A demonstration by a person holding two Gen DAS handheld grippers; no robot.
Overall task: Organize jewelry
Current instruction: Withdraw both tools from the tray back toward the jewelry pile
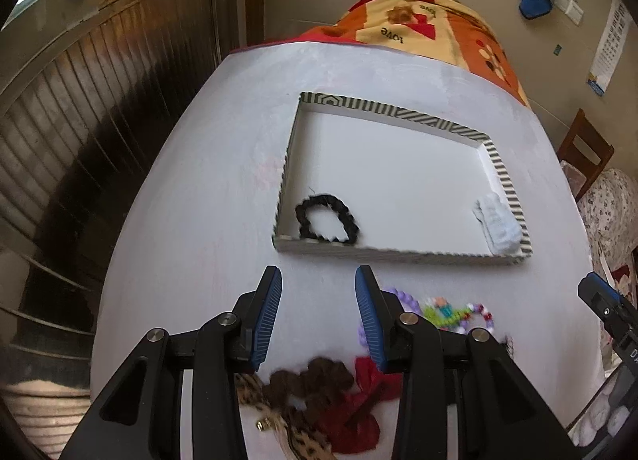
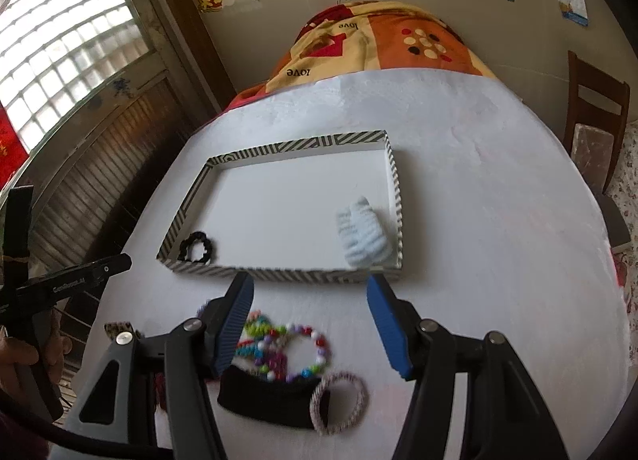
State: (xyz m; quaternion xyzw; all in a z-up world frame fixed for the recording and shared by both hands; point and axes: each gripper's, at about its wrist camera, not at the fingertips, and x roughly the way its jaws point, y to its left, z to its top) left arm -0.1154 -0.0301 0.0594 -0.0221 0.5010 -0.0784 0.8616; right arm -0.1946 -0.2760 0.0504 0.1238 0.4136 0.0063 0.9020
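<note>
A shallow tray with a black-and-white striped rim [image 1: 398, 111] [image 2: 299, 145] lies on the white table. A black scrunchie [image 1: 327, 221] [image 2: 197, 246] rests in its near left corner, a white scrunchie [image 1: 498, 225] [image 2: 365, 234] in its near right corner. My left gripper [image 1: 318, 276] hovers open and empty just short of the tray's near wall. Under it lie a brown scrunchie [image 1: 315, 380], a red bow [image 1: 359, 408] and a leopard-print band [image 1: 279, 424]. My right gripper [image 2: 310, 282] is open and empty above bead bracelets [image 2: 295, 344], a black band [image 2: 271, 396] and a striped hair tie [image 2: 343, 400].
A patterned orange blanket [image 1: 430, 21] [image 2: 379, 37] covers the table's far end. A wooden chair [image 2: 594, 101] stands at the right. The table drops off on the left toward a slatted wooden door [image 1: 99, 101]. A purple bead bracelet [image 1: 402, 296] lies beside the left gripper's right finger.
</note>
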